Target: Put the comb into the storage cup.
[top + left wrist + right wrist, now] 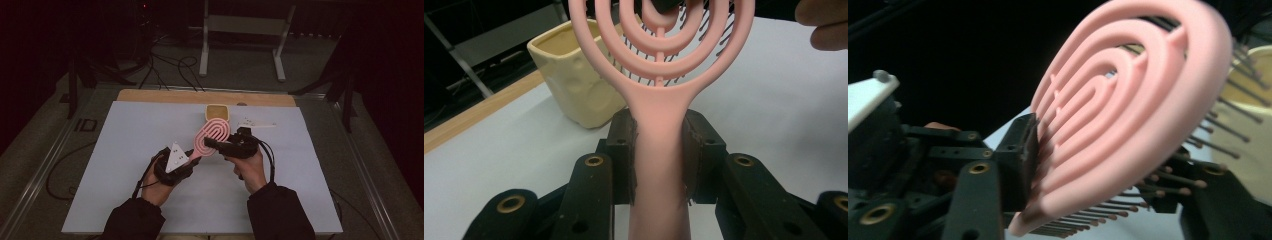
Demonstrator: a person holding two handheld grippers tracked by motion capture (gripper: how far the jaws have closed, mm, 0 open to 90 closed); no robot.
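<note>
The pink hairbrush [659, 150] is clamped by its handle in the left gripper [659, 155]; the right gripper [1108, 190] is clamped across its head, so that both ends are steadied, seemingly for placing in the cream cup [574, 85].

Left tongs [192, 159] clamped; right tongs [212, 144] closed in, hands near.

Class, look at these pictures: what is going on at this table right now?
A person at a table covered in white holds a gripper in each hand. The left gripper is clamped on the handle of a pink hairbrush. The right gripper has closed on the brush's head, one jaw on the ribbed back and the other on the bristle side. So both grippers hold the brush up off the table together. A cream pot stands just beyond the brush, toward the far edge.
</note>
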